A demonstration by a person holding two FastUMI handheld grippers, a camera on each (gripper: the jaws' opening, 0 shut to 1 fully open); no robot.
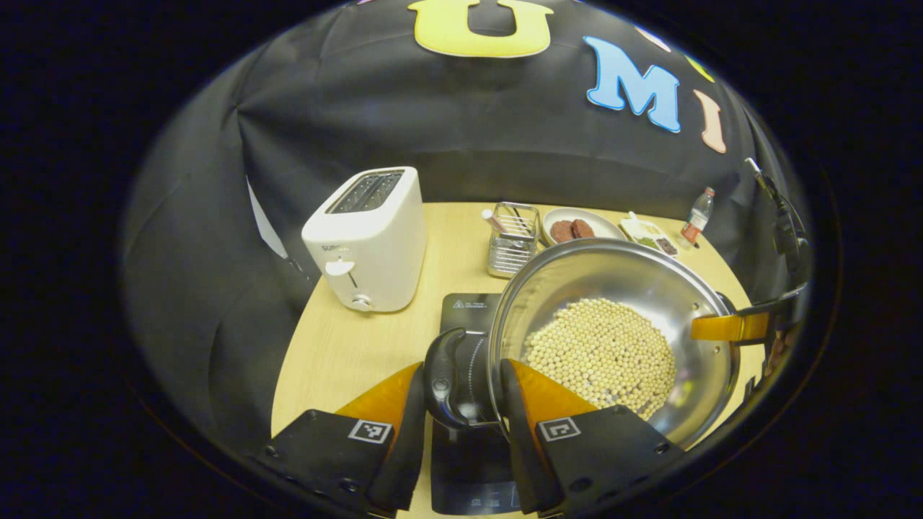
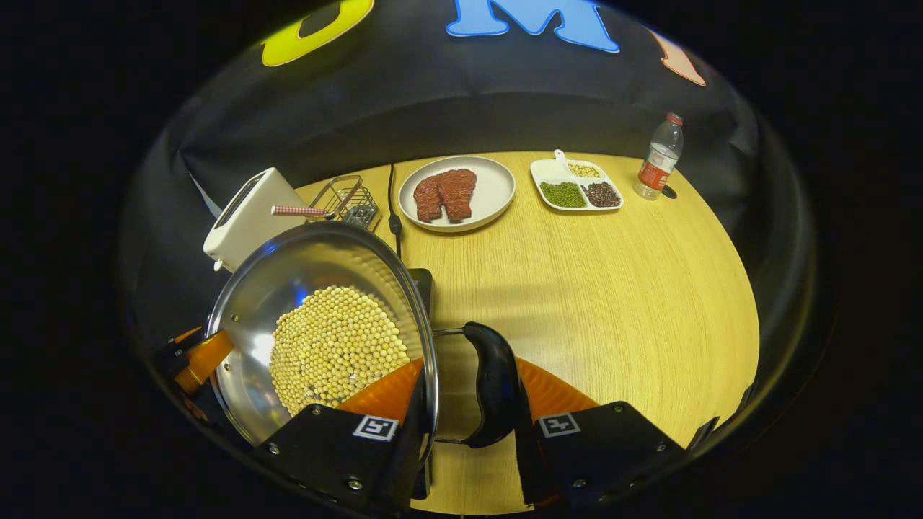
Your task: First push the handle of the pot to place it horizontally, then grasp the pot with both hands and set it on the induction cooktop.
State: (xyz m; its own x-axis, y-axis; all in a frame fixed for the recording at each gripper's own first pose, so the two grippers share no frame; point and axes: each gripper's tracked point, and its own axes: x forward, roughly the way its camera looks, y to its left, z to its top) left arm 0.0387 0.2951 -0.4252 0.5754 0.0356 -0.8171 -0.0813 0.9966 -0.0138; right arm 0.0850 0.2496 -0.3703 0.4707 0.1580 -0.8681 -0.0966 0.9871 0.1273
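Note:
A steel pot [image 1: 620,277] with several pale soybeans [image 1: 602,353] in it hangs between both grippers. My left gripper [image 1: 461,367] is shut on the pot's black side handle [image 1: 448,375], one orange finger outside it and the other just inside the rim. My right gripper [image 2: 469,367] is shut the same way on the opposite black handle [image 2: 494,382]. Each gripper also appears at the pot's far side: the right gripper [image 1: 728,326], the left gripper [image 2: 202,360]. The black induction cooktop [image 1: 469,461] lies under the pot's left part; I cannot tell whether they touch.
A white toaster [image 1: 368,238] stands left of the cooktop, with a wire basket [image 1: 513,238] behind it. On the wooden table [image 2: 613,288] farther back are a plate of meat [image 2: 456,191], a divided tray of beans [image 2: 577,186] and a water bottle [image 2: 660,158]. A power cable [image 2: 393,209] runs to the cooktop.

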